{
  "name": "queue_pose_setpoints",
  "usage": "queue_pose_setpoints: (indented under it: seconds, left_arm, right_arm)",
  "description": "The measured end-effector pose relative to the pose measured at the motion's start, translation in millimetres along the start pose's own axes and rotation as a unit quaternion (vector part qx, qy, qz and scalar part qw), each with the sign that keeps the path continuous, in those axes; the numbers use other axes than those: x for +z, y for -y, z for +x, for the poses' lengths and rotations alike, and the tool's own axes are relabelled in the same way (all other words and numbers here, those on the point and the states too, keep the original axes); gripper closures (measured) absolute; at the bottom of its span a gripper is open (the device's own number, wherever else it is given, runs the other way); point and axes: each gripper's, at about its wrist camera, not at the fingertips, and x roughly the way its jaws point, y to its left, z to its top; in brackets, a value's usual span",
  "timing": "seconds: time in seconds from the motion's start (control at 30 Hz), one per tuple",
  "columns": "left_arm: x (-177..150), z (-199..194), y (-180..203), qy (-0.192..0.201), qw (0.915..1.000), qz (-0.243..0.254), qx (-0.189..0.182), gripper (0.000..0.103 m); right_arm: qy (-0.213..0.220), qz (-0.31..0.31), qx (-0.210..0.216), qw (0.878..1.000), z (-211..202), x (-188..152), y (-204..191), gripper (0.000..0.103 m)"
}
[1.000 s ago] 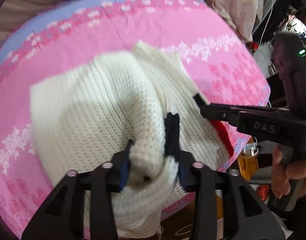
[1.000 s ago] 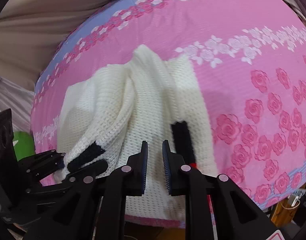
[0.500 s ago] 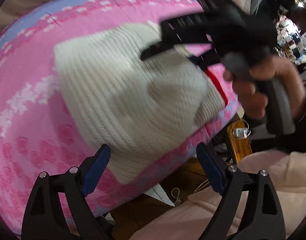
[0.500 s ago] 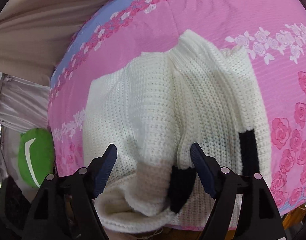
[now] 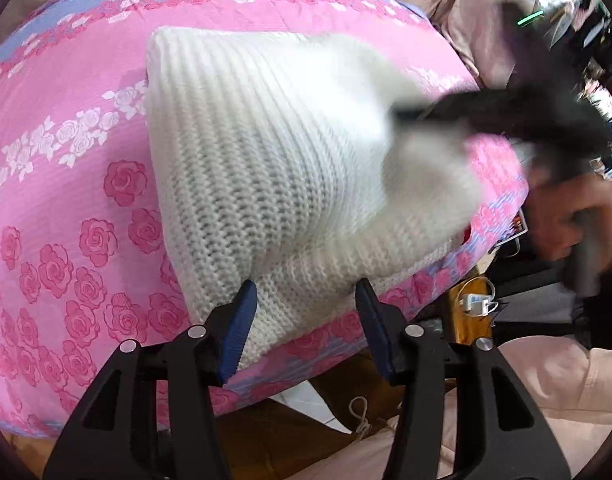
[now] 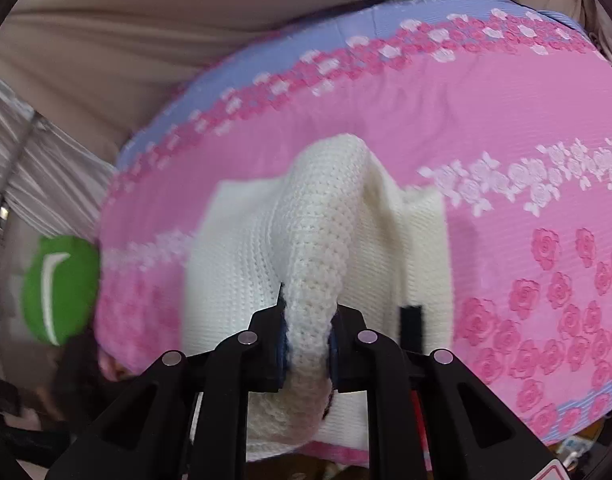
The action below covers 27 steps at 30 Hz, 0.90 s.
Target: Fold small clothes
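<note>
White knit sweater (image 5: 273, 168) is lying near the pink floral bedspread's (image 5: 65, 200) front edge, partly folded. Right gripper (image 6: 306, 344) is pinching a ridge; left gripper (image 5: 301, 320) is closing w/ the hem between, not touching. Final folds left.

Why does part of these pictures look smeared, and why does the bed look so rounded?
Left wrist view: the right gripper and the hand holding it are smeared by motion, while the white knit sweater nearby stays sharp. Right wrist view: the fold of sweater between the fingers is crisp; the green thing at the edge is soft. The fisheye lenses bulge the pink bedspread.
</note>
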Motion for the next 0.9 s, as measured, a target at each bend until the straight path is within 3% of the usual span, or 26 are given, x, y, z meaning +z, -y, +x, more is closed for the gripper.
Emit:
queue_pose_setpoints:
  seconds: [0.03, 0.07, 0.1, 0.17, 0.3, 0.37, 0.5, 0.53, 0.57, 0.6, 0.63, 0.7, 0.77, 0.83, 0.9]
  left_arm:
    - [2, -3, 4, 0.004, 1.0000, 0.003, 0.002, 0.051]
    - [4, -10, 7, 0.012, 0.9999, 0.008, 0.009, 0.043]
    - [4, -18, 10, 0.025, 0.9994, 0.013, 0.019, 0.030]
    - [4, -39, 11, 0.063, 0.9967, 0.019, 0.047, 0.020]
    - [14, -51, -2, 0.084, 0.9915, 0.000, 0.100, 0.018]
    - [21, -48, -14, 0.076, 0.9902, -0.018, 0.116, 0.018]
    - [33, -37, -26, 0.054, 0.9883, -0.043, 0.136, 0.018]
    - [36, -40, -30, 0.052, 0.9886, -0.044, 0.134, 0.018]
    - [37, -39, -30, 0.050, 0.9885, -0.045, 0.136, 0.018]
    - [39, -37, -27, 0.048, 0.9886, -0.042, 0.137, 0.018]
    - [39, -41, -29, 0.048, 0.9886, -0.035, 0.138, 0.018]
    - [37, -35, -25, 0.047, 0.9866, -0.022, 0.155, 0.018]
    - [36, -27, -22, 0.035, 0.9852, -0.012, 0.168, 0.018]
    - [35, -17, -20, 0.022, 0.9861, -0.009, 0.164, 0.018]
    - [35, -11, -17, 0.017, 0.9847, -0.003, 0.173, 0.018]
  right_arm:
    - [-0.021, 0.004, -0.014, 1.000, 21, -5, 11, 0.088]
    - [-0.044, 0.021, -0.019, 0.999, 45, -12, 26, 0.085]
    - [-0.039, 0.048, -0.005, 0.998, 51, -18, 35, 0.084]
    - [-0.015, 0.082, 0.028, 0.996, 34, -19, 41, 0.078]
    - [0.006, 0.065, 0.020, 0.998, -21, -32, 29, 0.063]
    - [0.008, 0.063, 0.021, 0.998, -38, -46, 27, 0.039]
    - [-0.039, 0.068, 0.063, 0.995, -23, -73, 12, 0.038]
    - [-0.050, 0.055, 0.062, 0.995, -11, -77, 5, 0.045]
    - [-0.054, 0.036, 0.054, 0.996, -4, -80, -1, 0.078]
    - [-0.054, 0.018, 0.038, 0.998, 2, -81, -5, 0.095]
    - [-0.048, 0.018, 0.020, 0.998, 3, -79, -4, 0.095]
    - [0.012, 0.044, 0.035, 0.998, -27, -72, 5, 0.095]
    - [0.049, 0.033, 0.014, 0.998, -55, -70, 11, 0.095]
    - [0.044, 0.014, -0.014, 0.999, -57, -72, 19, 0.095]
    - [0.002, 0.022, -0.020, 1.000, -27, -77, 39, 0.094]
